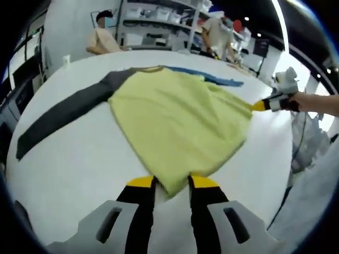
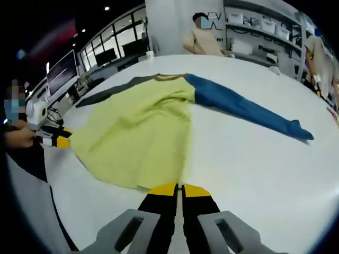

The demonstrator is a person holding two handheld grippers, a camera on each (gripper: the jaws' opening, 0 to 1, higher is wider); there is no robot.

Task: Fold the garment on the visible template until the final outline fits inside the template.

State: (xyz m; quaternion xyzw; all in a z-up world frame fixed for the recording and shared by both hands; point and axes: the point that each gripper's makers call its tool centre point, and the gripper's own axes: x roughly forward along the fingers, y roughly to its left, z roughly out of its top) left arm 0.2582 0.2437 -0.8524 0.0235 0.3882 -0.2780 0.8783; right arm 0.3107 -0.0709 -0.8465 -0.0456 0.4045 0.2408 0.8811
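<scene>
Counter (image 1: 69, 159), white and wide, carries everything and stretches back toward shelving (image 1: 159, 21) at the far side of the room. Two people stand beyond its far edge, one near the shelves (image 1: 103, 37) and one further along (image 1: 217, 34).

Shirt (image 1: 175, 121) lies spread flat on the counter: yellow body, a dark grey sleeve (image 1: 58, 119) stretched out to one side and a blue sleeve (image 2: 243, 108) to the other. In the right gripper view the blue sleeve runs flat across the white surface, away from the body. The neck opening points toward the far edge; the hem lies nearest the grippers.

Left gripper (image 1: 172, 182) sits at one hem corner. A point of yellow cloth hangs between its black, yellow-tipped jaws, which stand slightly apart with the fabric pinched between them. The same gripper shows at the left edge of the right gripper view, held by a hand (image 2: 18, 137), its tip touching the hem corner.

Right gripper (image 2: 180, 188) has its jaws pressed together at the other hem corner, and the yellow edge meets the tips there. In the left gripper view its yellow tip touches the stretched corner of the shirt, with a bare forearm (image 1: 318, 101) behind it.
</scene>
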